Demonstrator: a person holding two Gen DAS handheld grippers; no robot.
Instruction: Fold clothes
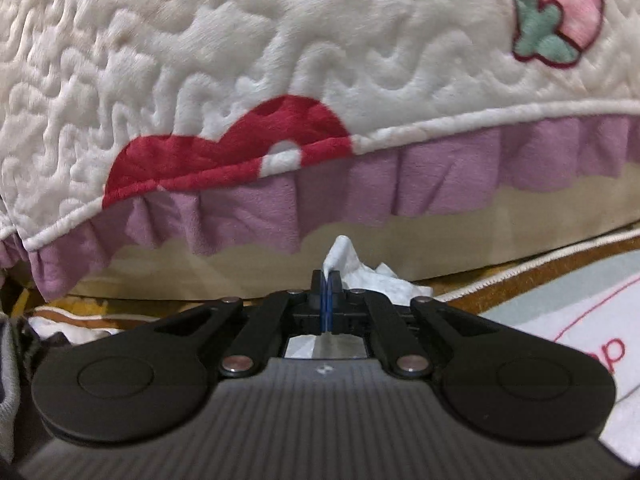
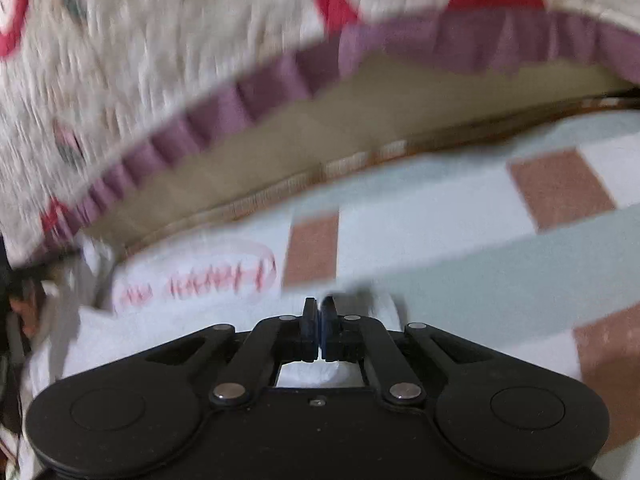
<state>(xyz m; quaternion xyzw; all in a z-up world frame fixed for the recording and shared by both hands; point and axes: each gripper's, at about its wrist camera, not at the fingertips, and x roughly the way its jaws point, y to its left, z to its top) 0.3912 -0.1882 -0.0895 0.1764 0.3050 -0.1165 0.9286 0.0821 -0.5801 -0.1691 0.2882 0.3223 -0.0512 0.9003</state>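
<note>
The left gripper [image 1: 327, 280] is pinching a peak of the thin white cloth garment [image 1: 362, 268]; the right gripper [image 2: 319, 308], jaws together, is clamping its hem over the checked blanket [image 2: 460, 208], near the quilted cream bedspread [image 1: 280, 40]. Soft, light, floppy: corners are gripping best.

Your white garment [image 1: 372, 276] w/ red printed lettering lies crumpled low centre of the left view; a peak of it is pinched up. In the right view it [image 2: 192, 280] spreads lower left, blurred, over the checked blanket.
</note>
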